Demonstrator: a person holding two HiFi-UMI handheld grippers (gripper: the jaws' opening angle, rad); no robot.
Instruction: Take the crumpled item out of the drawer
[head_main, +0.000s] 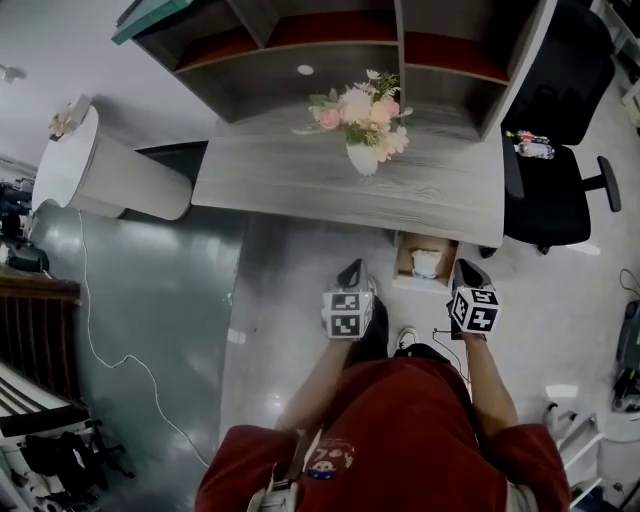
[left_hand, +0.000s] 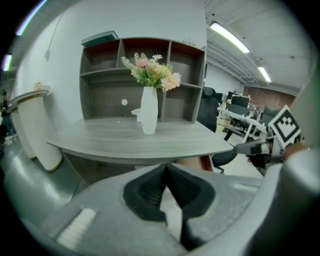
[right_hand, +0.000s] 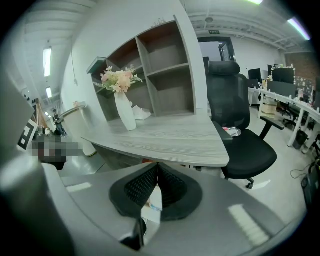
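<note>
Head view looks down on us standing before a grey wood-grain tabletop (head_main: 290, 180), with a pair of tongs in each hand. Just under the tabletop's near edge a small drawer (head_main: 401, 268) stands pulled out. The crumpled item (head_main: 427, 263), a white wad, lies inside it, untouched. Our left tongs (head_main: 352, 270) point toward the tabletop just left of the drawer. Our right tongs (head_main: 468, 268) point the same way at the drawer's right side, so the drawer sits between the two. From above we cannot tell whether either tip touches the drawer.

Left gripper view shows that pair's dark ribbed pads (left_hand: 148, 192) meeting at the tips, with nothing caught between them. Right gripper view shows the same of the other pair: jaws closed tip to tip and holding nothing.

On the tabletop a white vase (head_main: 362, 158) holds pink and cream flowers (head_main: 358, 108), and an open shelf unit (head_main: 330, 70) rises behind it. A black office chair (head_main: 555, 195) stands at the tabletop's right end, with a bottle (head_main: 530, 148) lying on its seat. At the left we see a white rounded stand (head_main: 110, 175), and a thin cable (head_main: 100, 340) trails across the glossy floor (head_main: 180, 300).
</note>
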